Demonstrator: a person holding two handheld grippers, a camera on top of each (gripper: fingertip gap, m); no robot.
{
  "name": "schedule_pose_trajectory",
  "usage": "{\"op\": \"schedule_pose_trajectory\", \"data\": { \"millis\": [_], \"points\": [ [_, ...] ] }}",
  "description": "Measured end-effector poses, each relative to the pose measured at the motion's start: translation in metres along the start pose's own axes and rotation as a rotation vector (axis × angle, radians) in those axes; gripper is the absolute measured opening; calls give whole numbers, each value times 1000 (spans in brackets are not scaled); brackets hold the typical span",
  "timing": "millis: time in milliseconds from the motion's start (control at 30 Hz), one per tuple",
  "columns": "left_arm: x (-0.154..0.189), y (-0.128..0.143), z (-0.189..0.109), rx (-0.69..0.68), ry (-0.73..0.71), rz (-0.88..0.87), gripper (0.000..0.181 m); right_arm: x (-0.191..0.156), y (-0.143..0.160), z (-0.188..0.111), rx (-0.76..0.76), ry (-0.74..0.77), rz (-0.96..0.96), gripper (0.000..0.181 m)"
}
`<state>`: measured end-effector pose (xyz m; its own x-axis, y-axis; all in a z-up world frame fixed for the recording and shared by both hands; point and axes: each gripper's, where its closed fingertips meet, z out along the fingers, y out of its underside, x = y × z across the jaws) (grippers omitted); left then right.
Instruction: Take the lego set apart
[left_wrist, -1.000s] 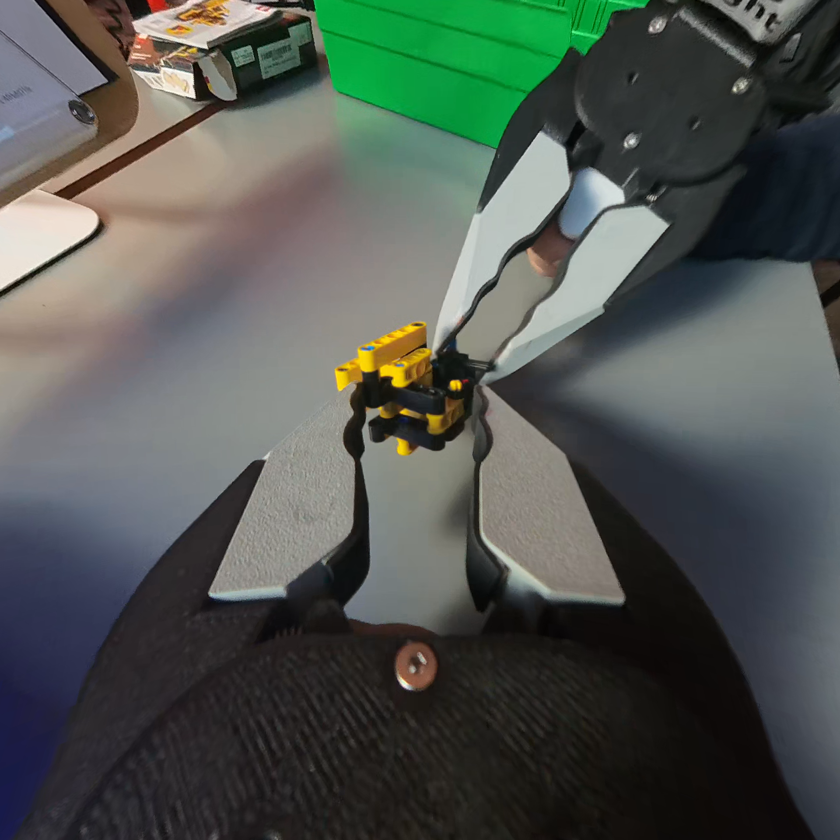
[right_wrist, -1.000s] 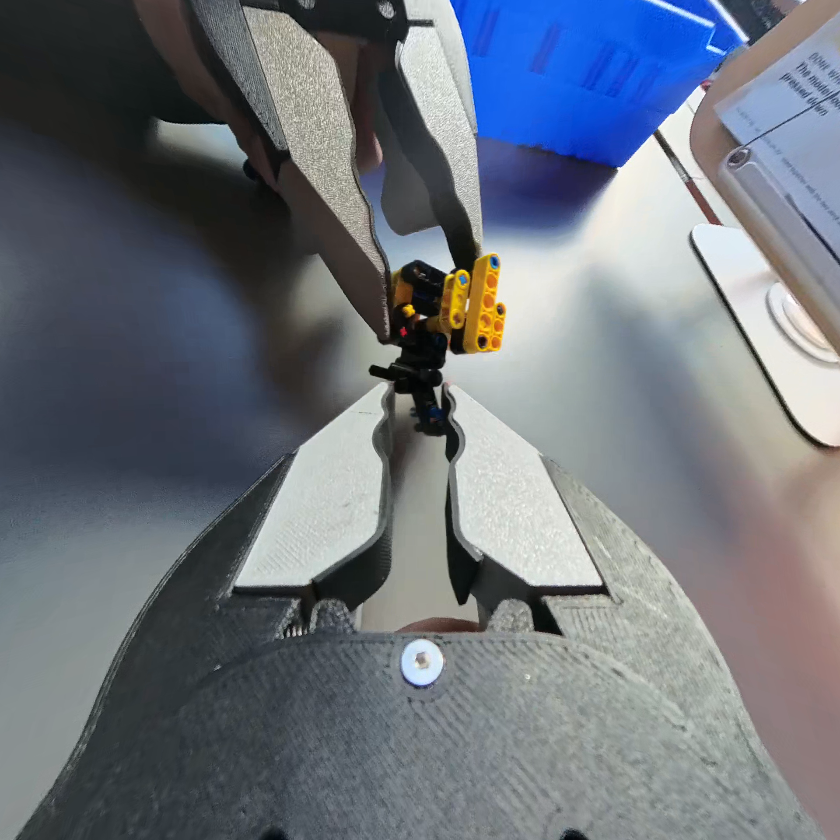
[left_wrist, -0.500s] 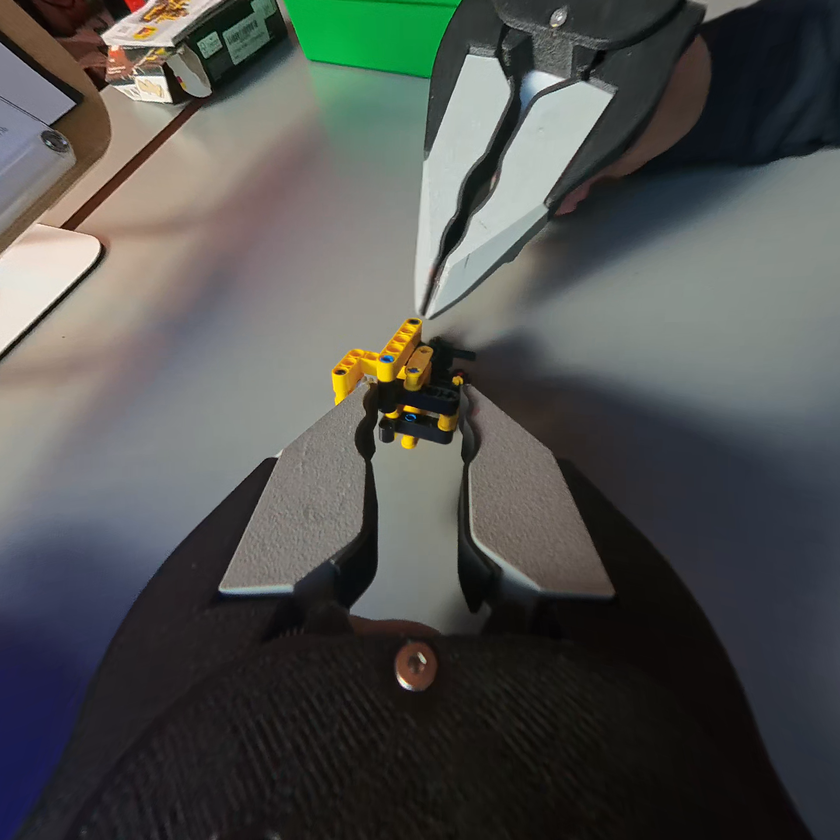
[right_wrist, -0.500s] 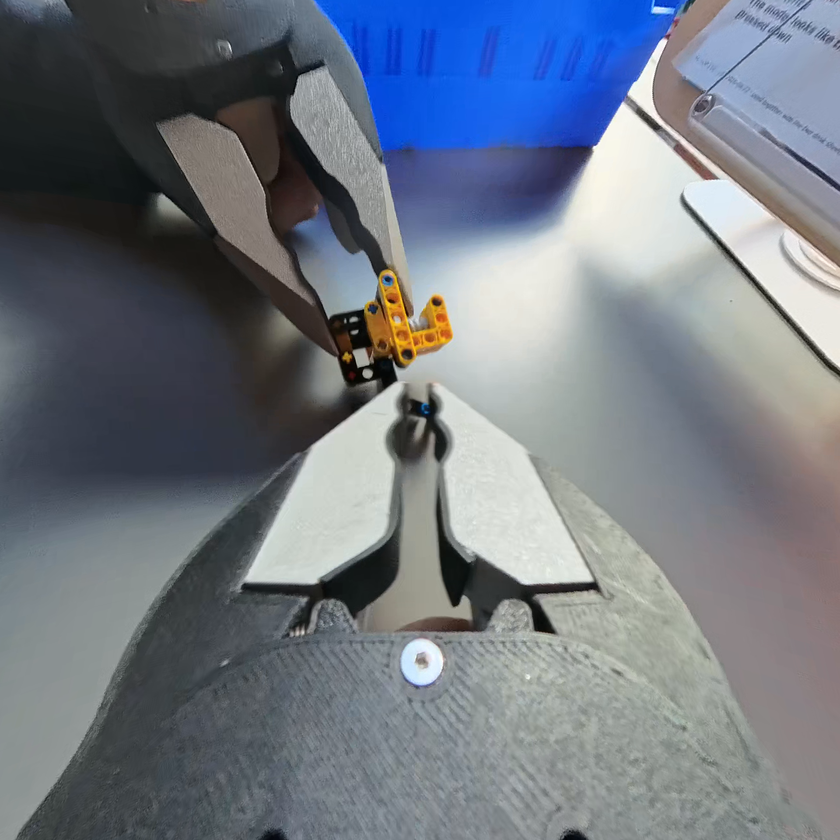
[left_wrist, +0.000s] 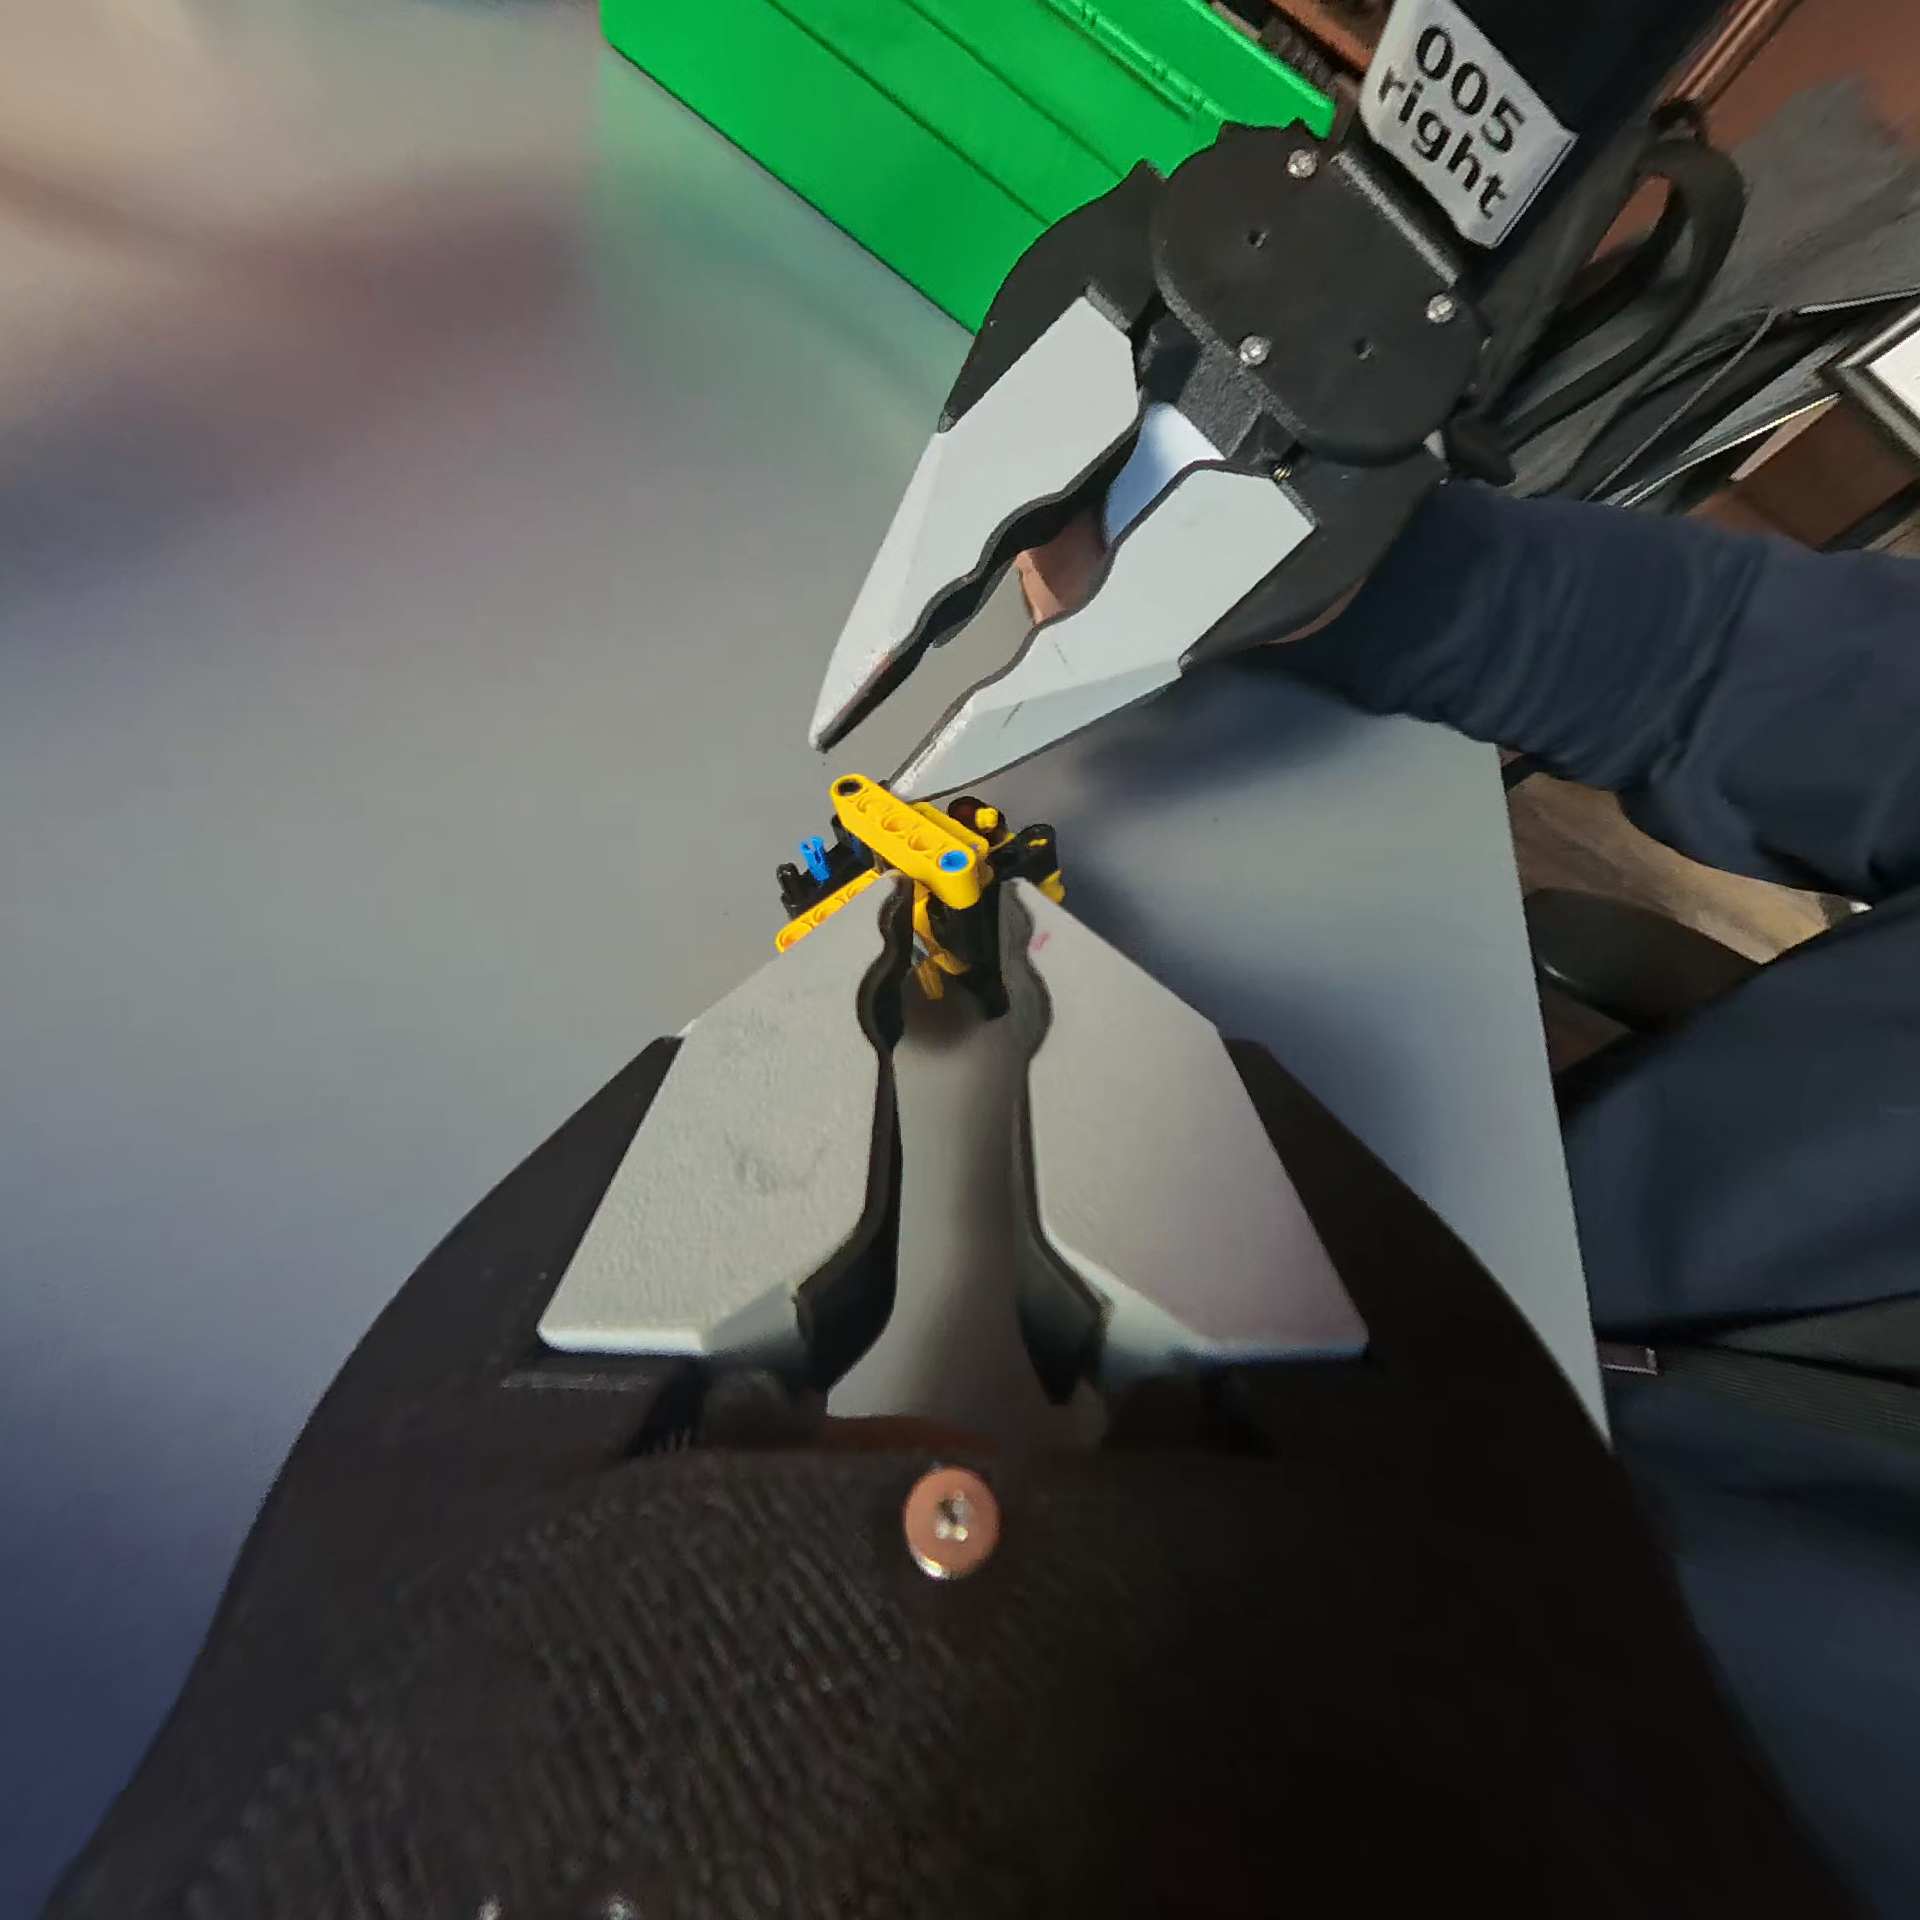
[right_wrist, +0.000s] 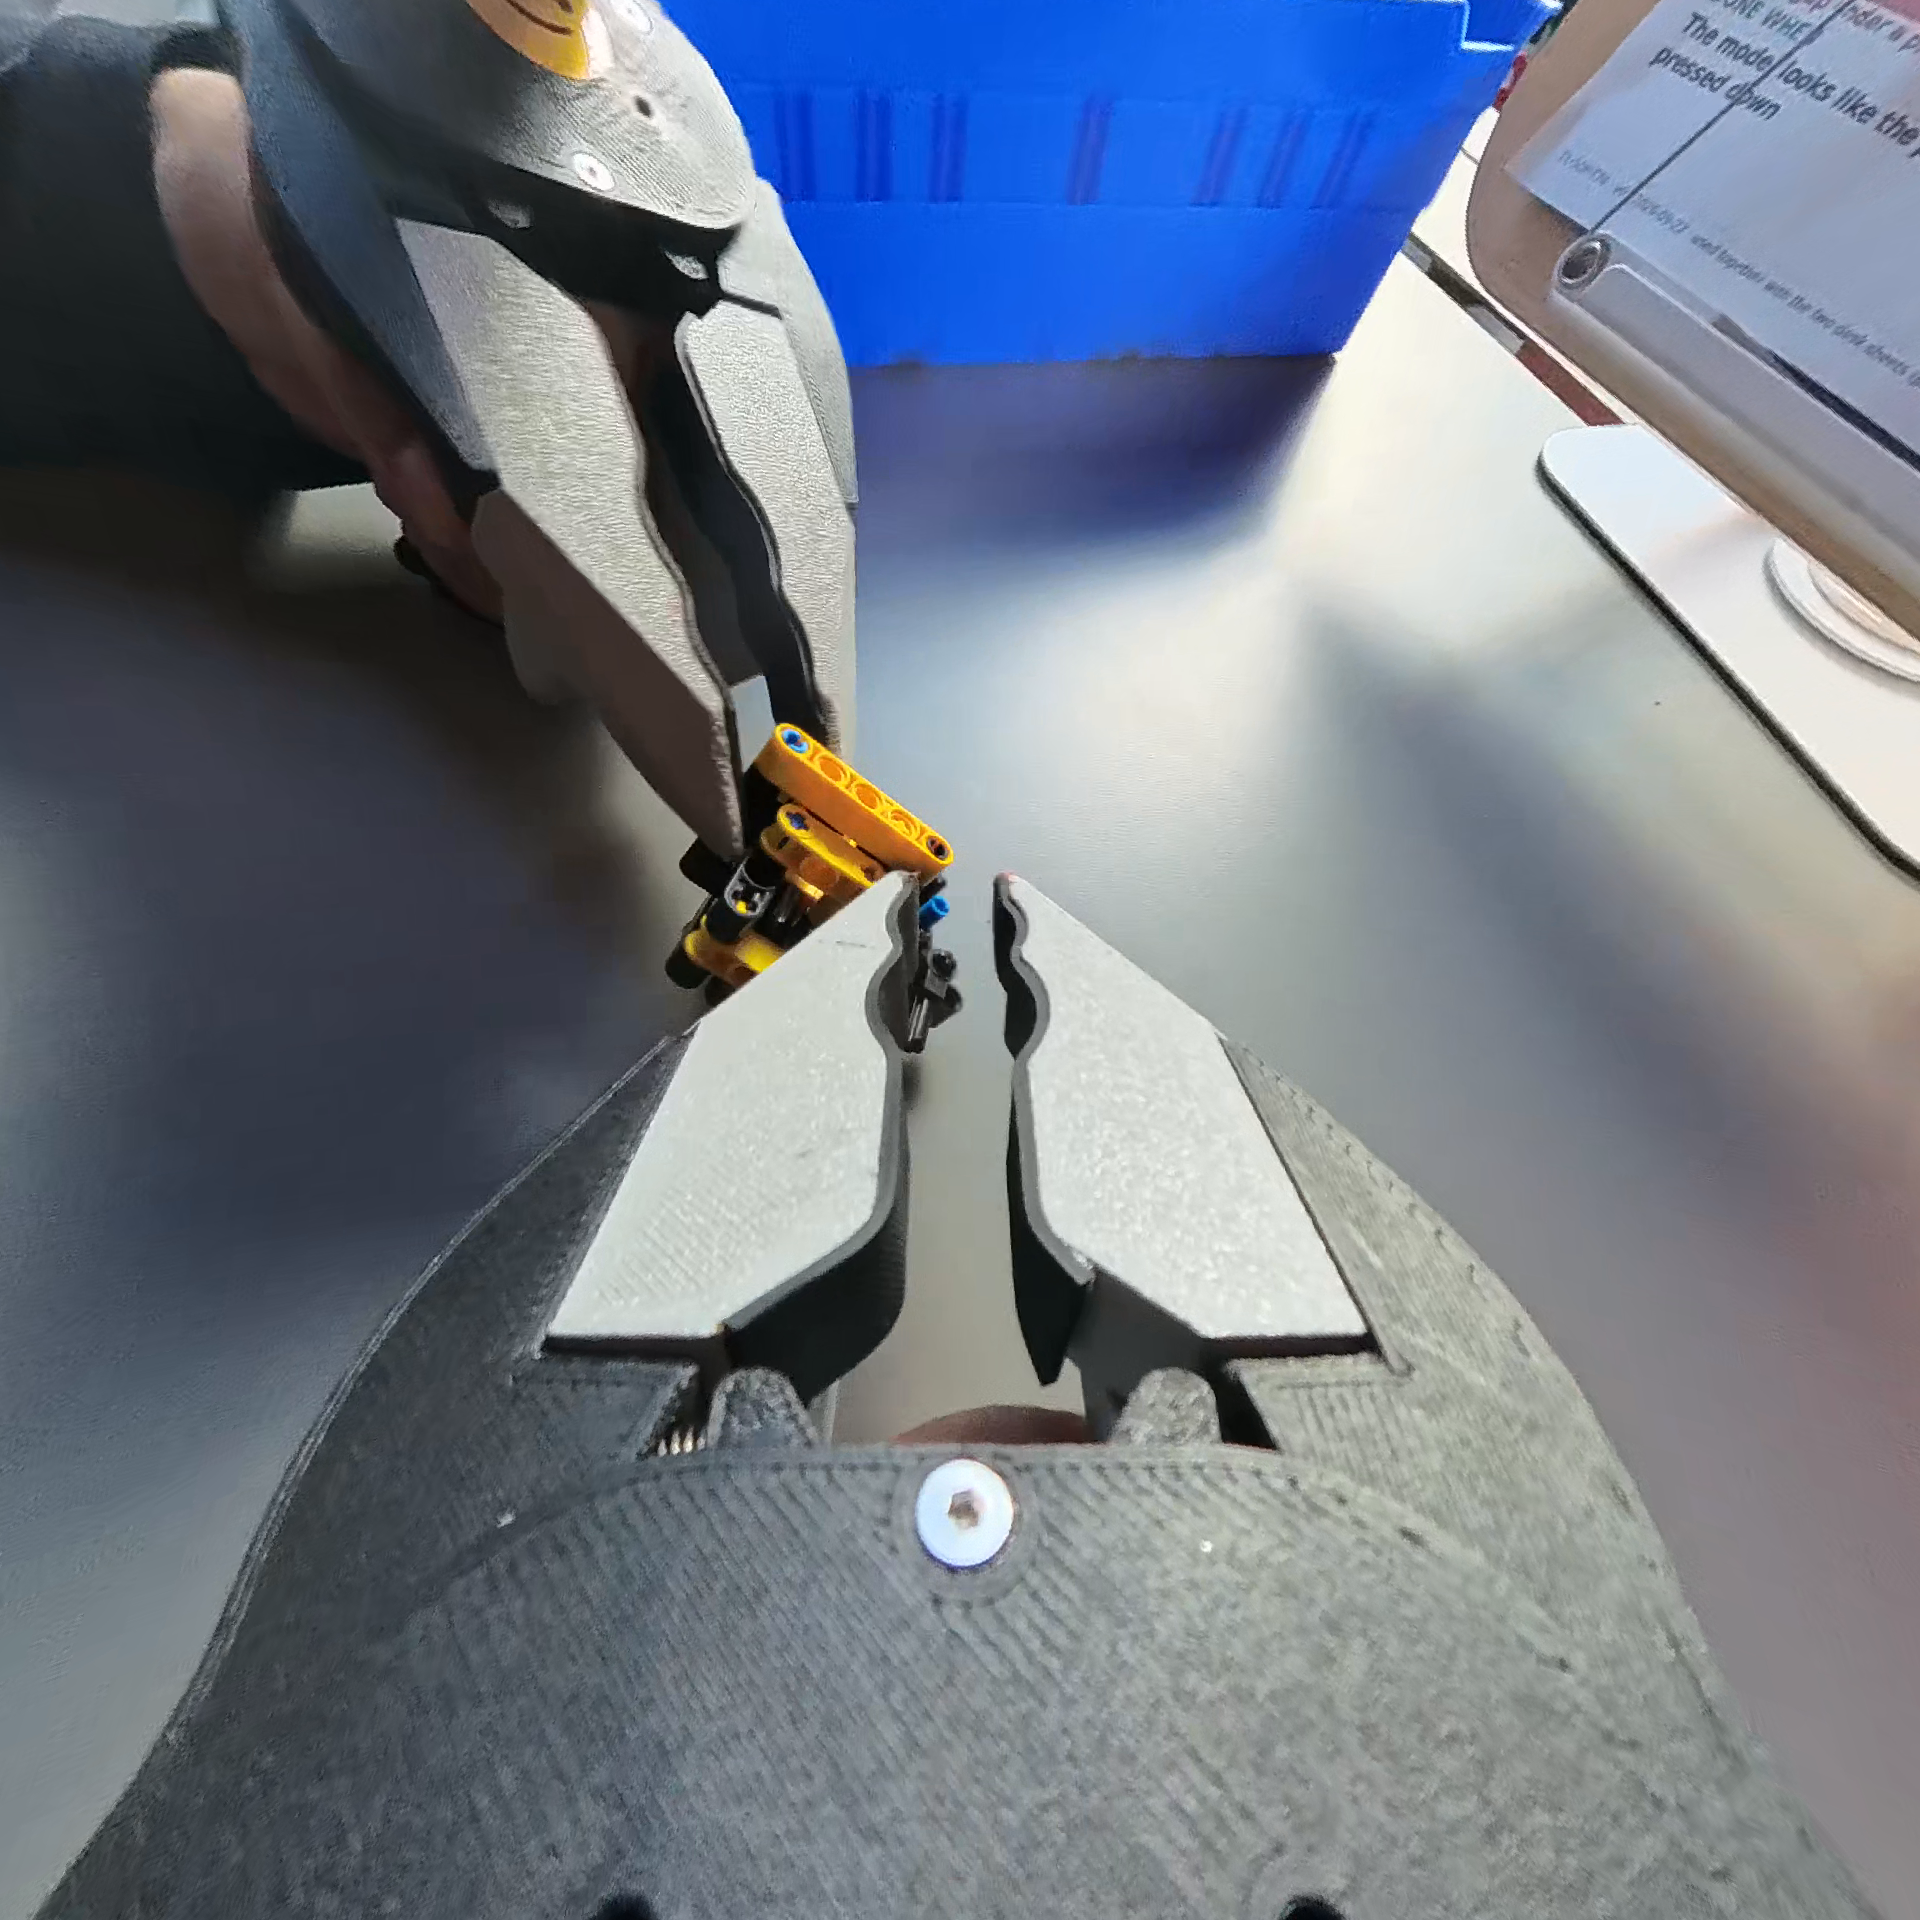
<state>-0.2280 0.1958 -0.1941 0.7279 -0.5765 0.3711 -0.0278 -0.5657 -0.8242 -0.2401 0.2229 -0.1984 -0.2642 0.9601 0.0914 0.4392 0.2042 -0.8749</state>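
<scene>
We note the desk (left_wrist: 364, 831) lies bare to the left of the lego set (left_wrist: 914, 862), giving open passage there. Far side blocked by green bin (left_wrist: 935, 135). Right tongs (left_wrist: 873, 748) crowd the set from the far right, tips parted, just beside it. In the right wrist view, blue bin (right_wrist: 1091, 208) and monitor base (right_wrist: 1714, 623) bound the far edge; left tongs (right_wrist: 774, 769) occupy the left approach.
</scene>
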Motion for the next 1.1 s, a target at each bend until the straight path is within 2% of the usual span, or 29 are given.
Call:
{"op": "schedule_pose_trajectory", "data": {
  "millis": [100,267,400,567,667,733,833,1000,1033,1100],
  "points": [
    [-2,0,2,-6,-47,40,12,5,3,1,-19,19,24,10],
    [-2,-1,0,-5,-94,156,10,0,-3,-5,30,-20,31,13],
    [12,4,1,-31,-43,268,10,-25,-18,-14,115,-149,-48,24],
    [32,8,0,-50,46,351,9,-58,-18,-19,124,-285,-147,11],
    [35,7,-2,-40,68,341,9,-57,-20,-21,127,-263,-168,9],
    [31,-3,-5,12,62,281,9,-50,-24,-24,140,-203,-174,4],
    [37,-9,-9,66,85,306,10,-55,-30,-28,181,-242,-146,4],
    [38,3,-3,-7,54,354,6,-57,-20,-24,143,-244,-163,4],
    [33,-1,-3,15,15,347,5,-52,-24,-24,153,-225,-119,4],
    [31,-18,-9,155,17,248,5,-41,-42,-29,233,-228,42,3]
  ]
}}
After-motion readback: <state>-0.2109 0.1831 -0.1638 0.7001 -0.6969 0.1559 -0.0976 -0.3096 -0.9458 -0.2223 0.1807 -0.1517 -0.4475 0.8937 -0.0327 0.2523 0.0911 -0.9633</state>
